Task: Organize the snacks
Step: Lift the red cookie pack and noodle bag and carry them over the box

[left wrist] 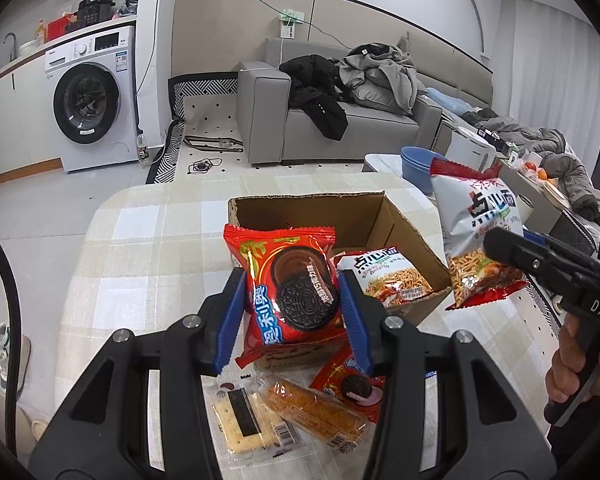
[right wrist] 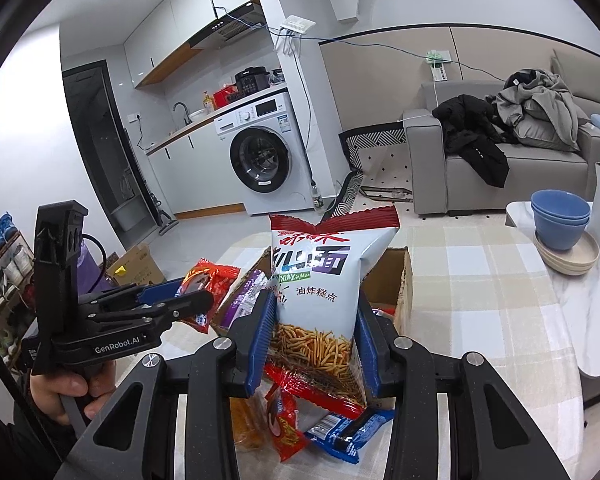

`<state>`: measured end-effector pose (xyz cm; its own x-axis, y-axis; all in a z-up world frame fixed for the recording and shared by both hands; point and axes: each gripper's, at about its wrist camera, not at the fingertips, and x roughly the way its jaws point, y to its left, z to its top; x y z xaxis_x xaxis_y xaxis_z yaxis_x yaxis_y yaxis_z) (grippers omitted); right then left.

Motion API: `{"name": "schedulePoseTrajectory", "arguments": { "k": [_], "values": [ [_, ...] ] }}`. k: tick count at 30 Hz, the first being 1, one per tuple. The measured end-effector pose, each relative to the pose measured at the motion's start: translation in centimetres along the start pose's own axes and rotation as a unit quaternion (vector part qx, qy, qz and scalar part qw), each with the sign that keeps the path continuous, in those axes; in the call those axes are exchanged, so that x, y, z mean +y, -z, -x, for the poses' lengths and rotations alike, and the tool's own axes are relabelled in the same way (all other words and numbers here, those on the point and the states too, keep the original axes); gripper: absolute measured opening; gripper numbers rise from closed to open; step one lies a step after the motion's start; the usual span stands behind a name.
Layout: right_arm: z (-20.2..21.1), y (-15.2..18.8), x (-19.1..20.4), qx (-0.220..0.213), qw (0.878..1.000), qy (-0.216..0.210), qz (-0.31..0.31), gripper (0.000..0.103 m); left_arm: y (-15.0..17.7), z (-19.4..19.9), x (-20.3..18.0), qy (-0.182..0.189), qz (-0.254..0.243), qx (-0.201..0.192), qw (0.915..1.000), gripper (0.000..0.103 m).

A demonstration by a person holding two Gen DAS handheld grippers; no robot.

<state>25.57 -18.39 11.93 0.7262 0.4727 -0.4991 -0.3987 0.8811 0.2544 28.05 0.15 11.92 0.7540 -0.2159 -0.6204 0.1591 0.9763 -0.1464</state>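
Observation:
My left gripper (left wrist: 294, 312) is shut on a red Oreo pack (left wrist: 288, 292), held up just in front of an open cardboard box (left wrist: 396, 220). A noodle-snack bag (left wrist: 388, 276) lies inside the box at its near right. My right gripper (right wrist: 314, 340) is shut on a white noodle-snack bag (right wrist: 324, 280) with red ends, raised above the table; the same white noodle-snack bag (left wrist: 476, 236) hangs right of the box in the left wrist view. Under my grippers lie a cracker pack (left wrist: 240, 412), an orange bar (left wrist: 316, 408) and a second red Oreo pack (left wrist: 352, 388).
The checked tablecloth (left wrist: 148, 240) covers the table. Blue bowls (right wrist: 560, 216) on beige plates stand at the right on a white side surface. A blue wrapper (right wrist: 344, 432) lies near the front edge. A washing machine (left wrist: 92, 96) and grey sofa (left wrist: 340, 128) stand beyond.

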Motion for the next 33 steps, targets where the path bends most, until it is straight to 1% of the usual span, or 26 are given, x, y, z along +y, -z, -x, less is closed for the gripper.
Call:
{"name": "schedulePoseTrajectory", "arguments": {
  "k": [5,19,30,33],
  "values": [
    [-1.0,-0.3,-0.2,0.005,1.0,0.003,-0.002,0.039,-0.2,-0.3,0.0,0.003,0.001,0.0,1.0,0.044],
    [-4.0,-0.8,-1.2,0.025,1.0,0.014,0.001,0.039,-2.5,-5.7,-0.1,0.006,0.005,0.006,0.9999,0.043],
    [-7.5,-0.7,-1.3,0.054,0.998,0.037,0.015,0.039,-3.2,-9.5,-0.9,0.011,0.004,0.013,0.9998,0.044],
    [-8.3,-0.7,-1.3,0.061,0.997,0.043,0.019,0.039,-3.1,-10.4,-1.0,0.004,-0.002,0.014,0.9999,0.044]
  ]
}}
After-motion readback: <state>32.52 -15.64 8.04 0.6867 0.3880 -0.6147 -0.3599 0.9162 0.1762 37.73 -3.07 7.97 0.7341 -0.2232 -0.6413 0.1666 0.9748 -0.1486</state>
